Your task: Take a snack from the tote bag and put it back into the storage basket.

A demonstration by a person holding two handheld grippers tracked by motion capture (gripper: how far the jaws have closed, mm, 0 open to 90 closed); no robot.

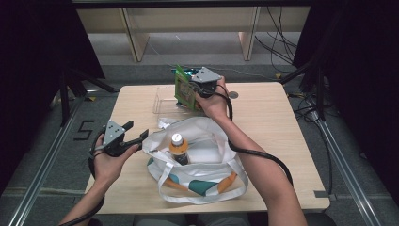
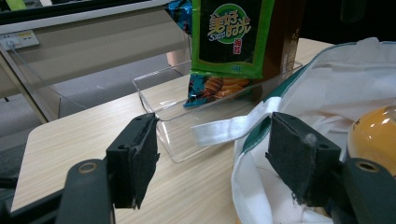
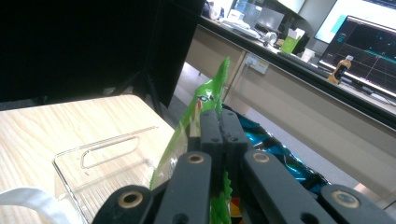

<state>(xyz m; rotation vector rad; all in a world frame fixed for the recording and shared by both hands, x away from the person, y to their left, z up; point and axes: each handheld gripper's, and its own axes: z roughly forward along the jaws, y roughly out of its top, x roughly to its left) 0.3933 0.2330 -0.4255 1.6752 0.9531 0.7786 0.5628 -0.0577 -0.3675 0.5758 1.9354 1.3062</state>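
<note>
Forearms: seen entering from the bottom edge of the high view, one to each gripper.
Tote: a white bag (image 1: 197,160) with teal and orange patches is laid on the near half of the table, its mouth open and a strap looped toward the front edge.
Bottle: an orange bottle (image 1: 179,148) with a white cap is stood inside the tote.
Left gripper: (image 1: 134,133) is held just left of the tote, jaws spread wide with nothing pinched; in the left gripper view the tote's rim and a white strap (image 2: 229,128) are seen between the pads (image 2: 140,158).
Tray: a clear plastic tray (image 1: 162,101) is set beyond the tote, toward the far edge.
Green pack: (image 1: 184,89) is held upright over the tray's right end, a blue pack (image 2: 212,88) hanging against it.
Right gripper: (image 3: 218,122) is pressed together on the green pack's top edge.
Table: a pale wood-grain top (image 1: 273,122), with a small grey disc (image 1: 233,94) near the far edge.
Room: grey floor, metal rails at both sides, black curtains, cables at the right, light wooden benches behind; monitors are seen in the right gripper view.
</note>
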